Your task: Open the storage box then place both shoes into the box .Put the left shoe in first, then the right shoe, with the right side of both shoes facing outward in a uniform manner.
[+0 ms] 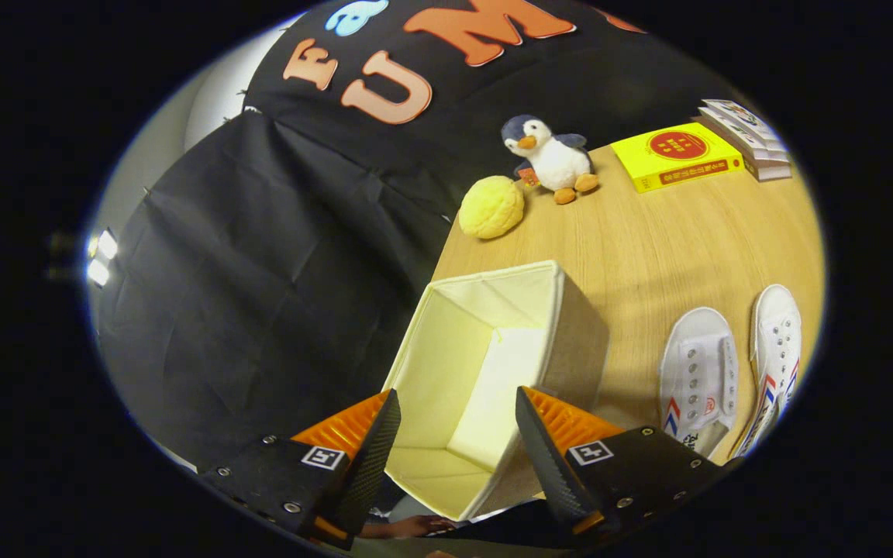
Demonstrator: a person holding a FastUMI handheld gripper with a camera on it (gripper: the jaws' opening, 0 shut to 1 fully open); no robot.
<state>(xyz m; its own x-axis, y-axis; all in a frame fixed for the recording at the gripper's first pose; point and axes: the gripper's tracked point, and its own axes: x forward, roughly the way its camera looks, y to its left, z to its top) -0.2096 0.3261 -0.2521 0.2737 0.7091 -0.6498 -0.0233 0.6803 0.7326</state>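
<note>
tongs (458, 403): two black wedge fingers, tips spread apart | inner pads (375, 457): black, fine-ribbed | outer faces: orange ridged plastic | bases: black blocks with silver screw heads | markings: one white square tag with black glyph on each block | trim: small orange tab at each finger's root
</note>
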